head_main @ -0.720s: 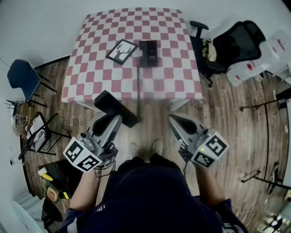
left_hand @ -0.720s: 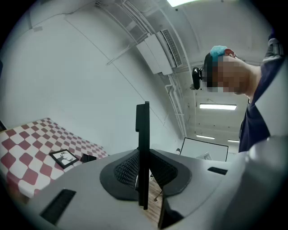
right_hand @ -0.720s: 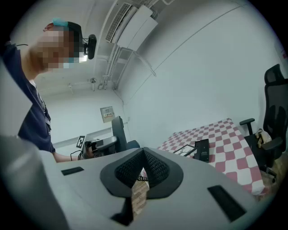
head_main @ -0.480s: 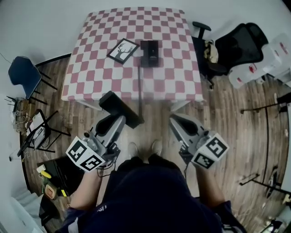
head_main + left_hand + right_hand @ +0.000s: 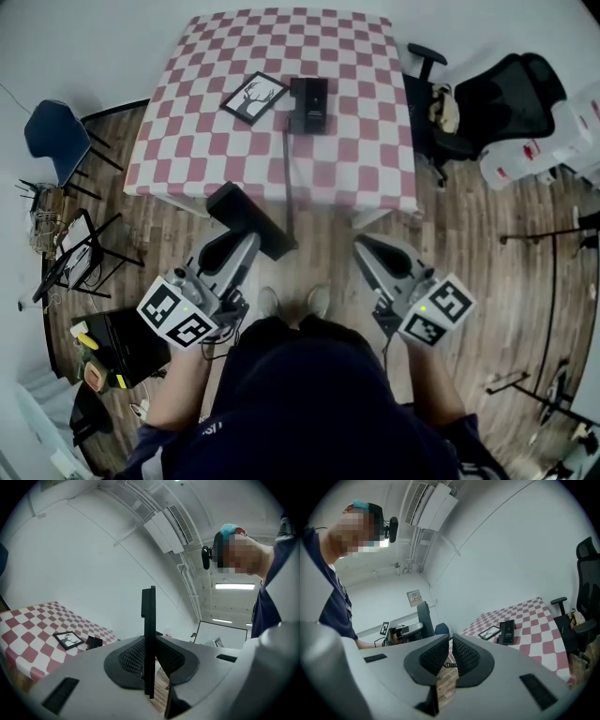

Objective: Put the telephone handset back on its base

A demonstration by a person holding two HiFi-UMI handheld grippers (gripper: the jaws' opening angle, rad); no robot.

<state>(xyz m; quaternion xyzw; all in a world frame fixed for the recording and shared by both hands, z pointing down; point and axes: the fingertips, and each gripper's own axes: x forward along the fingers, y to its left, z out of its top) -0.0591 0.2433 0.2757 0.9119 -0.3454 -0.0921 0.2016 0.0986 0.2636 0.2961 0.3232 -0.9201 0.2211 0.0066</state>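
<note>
My left gripper (image 5: 228,246) is shut on the black telephone handset (image 5: 248,221), held above the floor just in front of the table. In the left gripper view the handset (image 5: 149,634) stands on edge between the pads of that gripper (image 5: 150,660). The black base (image 5: 308,105) lies on the checkered table (image 5: 187,178), and its dark cord (image 5: 287,178) runs down over the front edge toward the handset. Both gripper views also catch the base (image 5: 93,642) (image 5: 506,632). My right gripper (image 5: 367,251) (image 5: 449,651) is shut with nothing between its pads.
A framed deer picture (image 5: 254,97) lies left of the base. A black office chair (image 5: 487,98) stands to the right of the table and a blue chair (image 5: 52,141) to the left. Clutter and a stand (image 5: 80,272) sit on the wooden floor at left.
The left gripper with the handset has edged slightly toward the table's front edge. The right gripper has hardly moved.
</note>
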